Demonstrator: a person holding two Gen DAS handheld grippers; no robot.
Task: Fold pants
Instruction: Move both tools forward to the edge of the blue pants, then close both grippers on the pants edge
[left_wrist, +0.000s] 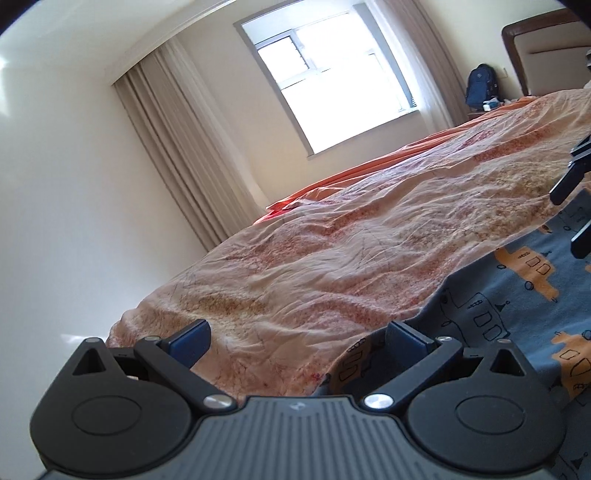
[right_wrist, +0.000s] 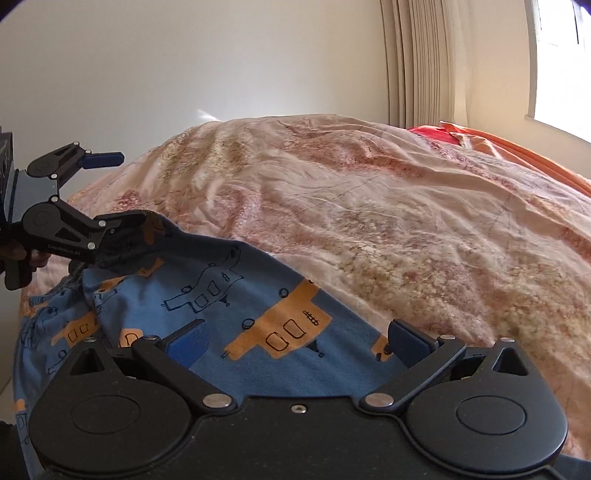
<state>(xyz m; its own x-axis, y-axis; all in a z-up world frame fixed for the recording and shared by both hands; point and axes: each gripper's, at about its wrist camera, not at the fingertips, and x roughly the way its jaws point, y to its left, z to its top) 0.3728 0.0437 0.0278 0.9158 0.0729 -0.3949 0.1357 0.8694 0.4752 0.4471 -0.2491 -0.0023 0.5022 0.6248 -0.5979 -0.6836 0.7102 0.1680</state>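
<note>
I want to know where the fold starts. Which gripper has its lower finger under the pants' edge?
The left gripper: its lower finger is slipped under the blue pants' raised edge. The right gripper hovers open above flat fabric.

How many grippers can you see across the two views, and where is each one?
2. The left gripper is at the pants' left edge, its lower finger under the raised fabric. The right gripper hangs open over the pants nearer the camera. None seems hidden.
</note>
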